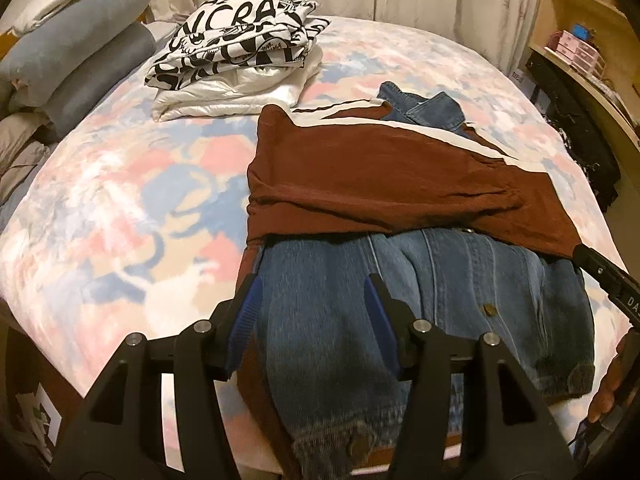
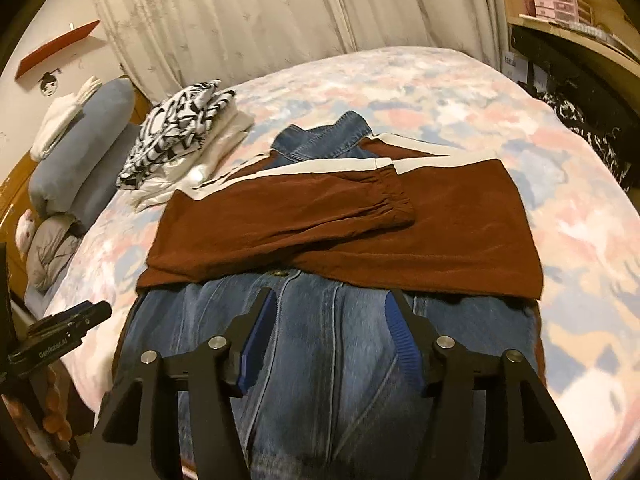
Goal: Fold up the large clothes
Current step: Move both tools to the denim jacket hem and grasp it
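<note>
A denim jacket with brown sleeves (image 1: 360, 328) lies on the bed, its lower blue body toward me. The brown sleeves with white stripes (image 1: 360, 176) are folded across its chest; the collar (image 1: 424, 108) shows beyond. In the right wrist view the jacket body (image 2: 332, 360) and the crossed sleeves (image 2: 352, 220) show the same way. My left gripper (image 1: 312, 284) is open over the hem's left part, holding nothing. My right gripper (image 2: 332, 300) is open over the hem's right part, empty. Each gripper shows at the other view's edge: the right gripper (image 1: 608, 280) and the left gripper (image 2: 68, 328).
The bed has a pink, blue and white cover (image 1: 120, 200). A pile of folded clothes (image 1: 240, 52) lies at the far left. Blue pillows (image 1: 80, 40) stack at the head. Curtains (image 2: 280, 12) hang behind. A dark desk and shelves (image 2: 568, 72) stand at the right.
</note>
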Available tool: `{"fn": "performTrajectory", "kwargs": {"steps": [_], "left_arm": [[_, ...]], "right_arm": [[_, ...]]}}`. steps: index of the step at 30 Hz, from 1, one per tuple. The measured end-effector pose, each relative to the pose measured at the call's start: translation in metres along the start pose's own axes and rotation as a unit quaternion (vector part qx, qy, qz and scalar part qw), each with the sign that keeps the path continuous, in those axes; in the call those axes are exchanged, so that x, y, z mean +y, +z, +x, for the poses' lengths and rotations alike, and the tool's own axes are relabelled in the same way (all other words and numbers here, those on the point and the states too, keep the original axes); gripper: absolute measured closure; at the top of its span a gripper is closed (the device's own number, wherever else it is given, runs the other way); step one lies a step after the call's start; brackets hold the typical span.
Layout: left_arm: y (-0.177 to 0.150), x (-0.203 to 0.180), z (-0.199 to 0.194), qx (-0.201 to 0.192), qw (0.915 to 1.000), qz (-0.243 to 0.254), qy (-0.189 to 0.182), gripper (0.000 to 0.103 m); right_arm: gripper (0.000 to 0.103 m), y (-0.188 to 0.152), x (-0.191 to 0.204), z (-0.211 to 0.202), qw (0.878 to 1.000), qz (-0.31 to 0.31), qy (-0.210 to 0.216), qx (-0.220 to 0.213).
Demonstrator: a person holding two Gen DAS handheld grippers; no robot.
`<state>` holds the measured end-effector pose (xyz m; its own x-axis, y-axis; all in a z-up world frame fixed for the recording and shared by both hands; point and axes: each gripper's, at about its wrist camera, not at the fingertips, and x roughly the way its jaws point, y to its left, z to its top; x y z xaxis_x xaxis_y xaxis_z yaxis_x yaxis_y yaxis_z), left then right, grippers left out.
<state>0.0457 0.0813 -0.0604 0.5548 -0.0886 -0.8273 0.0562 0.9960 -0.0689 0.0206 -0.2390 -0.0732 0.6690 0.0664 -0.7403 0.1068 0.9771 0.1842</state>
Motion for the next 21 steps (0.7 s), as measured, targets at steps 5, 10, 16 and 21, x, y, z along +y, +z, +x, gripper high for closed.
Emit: {"fn": "performTrajectory", "kwargs": {"steps": [5, 10, 16, 21], "left_arm": [[-0.013, 0.004, -0.015, -0.007, 0.9999, 0.003, -0.008, 0.047], [-0.028, 0.016, -0.023, 0.001, 0.9992, -0.014, -0.038, 0.043], [-0.048, 0.043, -0.018, 0.032, 0.9941, -0.056, -0.088, 0.041], [-0.063, 0.064, 0.001, 0.066, 0.9849, -0.091, -0.132, 0.041]], "right_arm": [[0.045, -0.02, -0.004, -0.034, 1.0, -0.007, 0.0, -0.005], [0.045, -0.041, -0.024, -0.056, 1.0, 0.0, -0.005, 0.001], [0.045, -0.065, -0.057, -0.07, 1.0, 0.021, -0.008, 0.014], [0.045, -0.089, -0.103, -0.081, 0.998, 0.059, -0.019, 0.019]]}}
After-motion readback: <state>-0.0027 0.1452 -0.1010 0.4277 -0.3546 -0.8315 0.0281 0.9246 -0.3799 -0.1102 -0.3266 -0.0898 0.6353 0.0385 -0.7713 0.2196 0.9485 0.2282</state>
